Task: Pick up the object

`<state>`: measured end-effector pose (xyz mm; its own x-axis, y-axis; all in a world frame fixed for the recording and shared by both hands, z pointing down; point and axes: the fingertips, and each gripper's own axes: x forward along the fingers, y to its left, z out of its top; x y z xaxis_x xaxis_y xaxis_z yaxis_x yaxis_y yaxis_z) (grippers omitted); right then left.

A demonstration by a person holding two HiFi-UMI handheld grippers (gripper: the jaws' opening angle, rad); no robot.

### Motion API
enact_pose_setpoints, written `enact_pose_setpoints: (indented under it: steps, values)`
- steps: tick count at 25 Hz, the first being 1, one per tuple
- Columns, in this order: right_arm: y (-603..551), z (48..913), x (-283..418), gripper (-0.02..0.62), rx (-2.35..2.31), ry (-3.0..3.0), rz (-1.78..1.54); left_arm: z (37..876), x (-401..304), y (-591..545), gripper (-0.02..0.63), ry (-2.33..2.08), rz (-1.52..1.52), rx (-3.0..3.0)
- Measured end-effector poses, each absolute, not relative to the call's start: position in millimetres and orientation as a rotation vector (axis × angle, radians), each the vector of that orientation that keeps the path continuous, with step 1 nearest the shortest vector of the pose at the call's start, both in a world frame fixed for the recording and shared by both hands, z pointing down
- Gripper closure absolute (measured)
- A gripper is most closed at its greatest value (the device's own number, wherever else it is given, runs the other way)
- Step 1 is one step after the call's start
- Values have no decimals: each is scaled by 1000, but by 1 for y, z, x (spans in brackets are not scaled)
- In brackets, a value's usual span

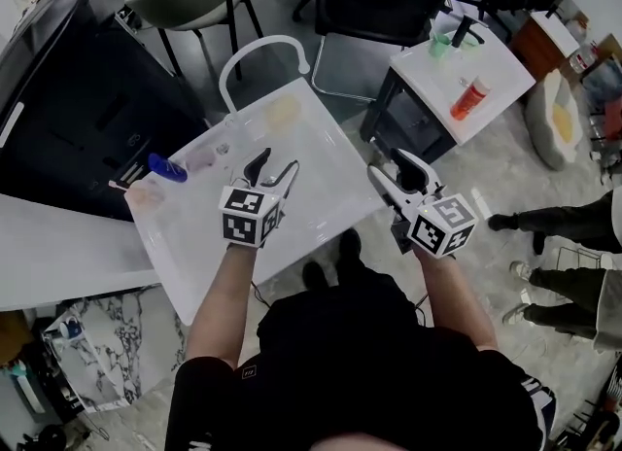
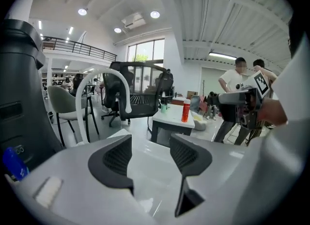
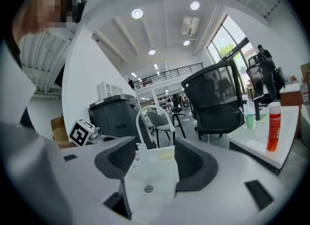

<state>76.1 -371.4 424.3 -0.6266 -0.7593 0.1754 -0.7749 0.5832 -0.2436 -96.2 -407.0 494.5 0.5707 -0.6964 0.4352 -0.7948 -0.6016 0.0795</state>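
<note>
A white square table (image 1: 321, 187) lies below me. At its left edge sits a small blue object (image 1: 167, 167), which also shows at the far left of the left gripper view (image 2: 12, 163), with pale small items (image 1: 146, 192) beside it. A faint yellowish patch (image 1: 283, 111) lies near the far side. My left gripper (image 1: 274, 167) hovers over the table's middle, open, with only bare table top between its pads (image 2: 150, 147). My right gripper (image 1: 394, 171) hangs off the table's right edge, also open and empty (image 3: 150, 158), pointing across the table (image 3: 155, 170).
A white curved hoop (image 1: 262, 51) rises at the table's far side. To the right stands a small white side table (image 1: 486, 65) with a red-orange bottle (image 1: 469, 97) and a green cup (image 1: 439, 46). A black office chair (image 1: 389, 2), a grey chair (image 1: 185, 2) and a dark cabinet (image 1: 78, 99) surround it. People's legs (image 1: 554, 221) are at the right.
</note>
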Motion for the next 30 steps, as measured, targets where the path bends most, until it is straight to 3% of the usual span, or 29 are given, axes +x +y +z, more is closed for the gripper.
enact_pose_setpoints:
  steps: [30]
  values:
    - [-489, 522, 113, 345, 1203, -2669, 758, 700, -86, -570, 373, -1158, 1308, 2239]
